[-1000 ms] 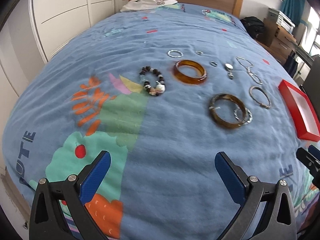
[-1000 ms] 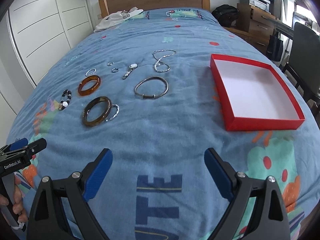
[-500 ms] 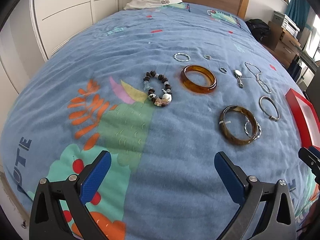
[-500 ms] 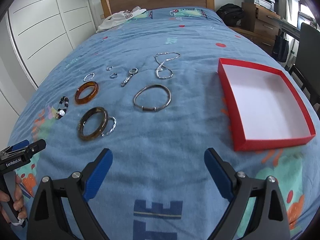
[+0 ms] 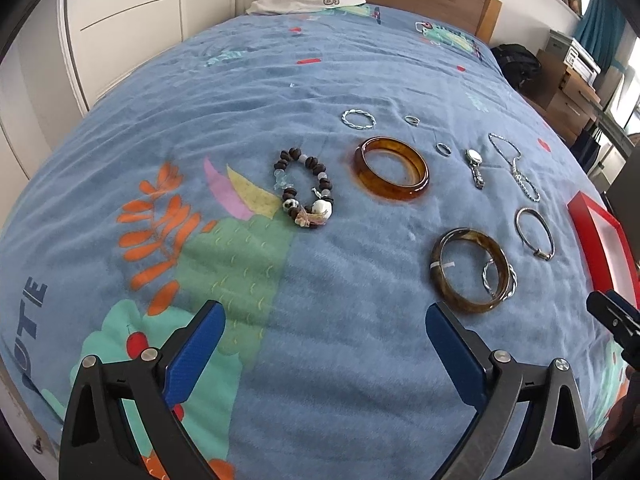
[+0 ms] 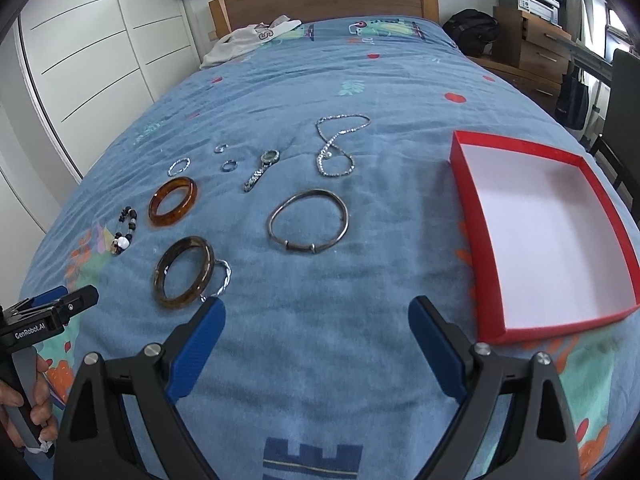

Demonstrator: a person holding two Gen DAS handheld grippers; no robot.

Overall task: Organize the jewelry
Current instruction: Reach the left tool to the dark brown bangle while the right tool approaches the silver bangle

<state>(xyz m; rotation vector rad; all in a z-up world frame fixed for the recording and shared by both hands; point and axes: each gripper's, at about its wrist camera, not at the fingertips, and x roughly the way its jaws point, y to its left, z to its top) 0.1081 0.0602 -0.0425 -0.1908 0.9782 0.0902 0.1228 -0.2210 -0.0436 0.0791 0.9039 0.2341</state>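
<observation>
While right gripper (image 6: 314, 322) gapes, brown bangle (image 6: 184, 272) left-ahead.

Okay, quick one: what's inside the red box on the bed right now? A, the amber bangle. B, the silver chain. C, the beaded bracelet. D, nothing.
D: the red box shows only its bare white floor, and the jewelry lies on the blue blanket beside it.

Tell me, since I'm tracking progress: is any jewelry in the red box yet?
No: in the right wrist view the red box shows only its bare white floor, and pieces like the silver bangle lie on the bedspread.
</observation>
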